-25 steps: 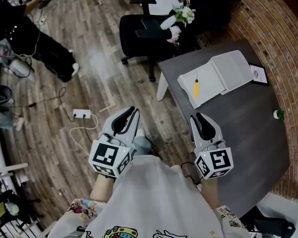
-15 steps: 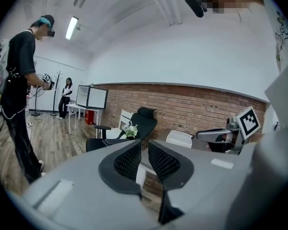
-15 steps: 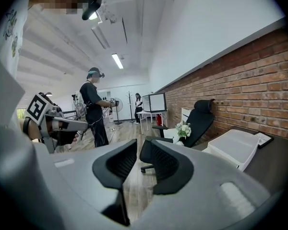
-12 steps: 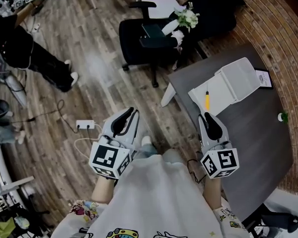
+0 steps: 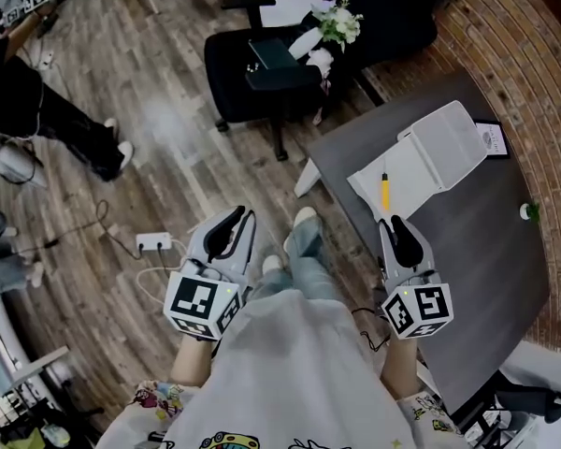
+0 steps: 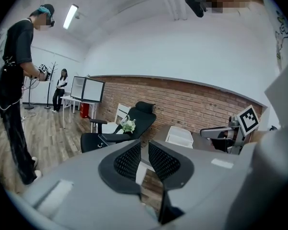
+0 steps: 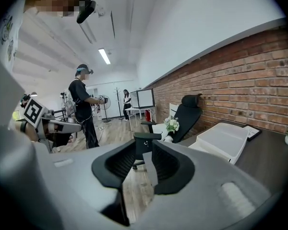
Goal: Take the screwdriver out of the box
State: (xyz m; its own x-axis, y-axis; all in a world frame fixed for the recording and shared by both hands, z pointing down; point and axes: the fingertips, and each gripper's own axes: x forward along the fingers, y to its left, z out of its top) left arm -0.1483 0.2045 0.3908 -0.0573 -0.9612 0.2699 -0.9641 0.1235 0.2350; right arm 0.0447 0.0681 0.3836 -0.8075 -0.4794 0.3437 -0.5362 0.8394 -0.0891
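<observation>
Right gripper (image 5: 392,224) empty, jaws just been opening, nothing between them. Risk: gap looks narrow, could shove the screwdriver (image 5: 385,191) across the box (image 5: 416,169) instead of gripping.

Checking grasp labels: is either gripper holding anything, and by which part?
Nothing is held. The left gripper and the right gripper, whose jaws have just been opening, are empty; the screwdriver lies in the box.

White box (image 5: 449,138) open on dark table (image 5: 486,251), near corner, lid folded back. Yellow-handled screwdriver (image 5: 385,193) lying flat inside nearer half, shaft pointing away.
</observation>
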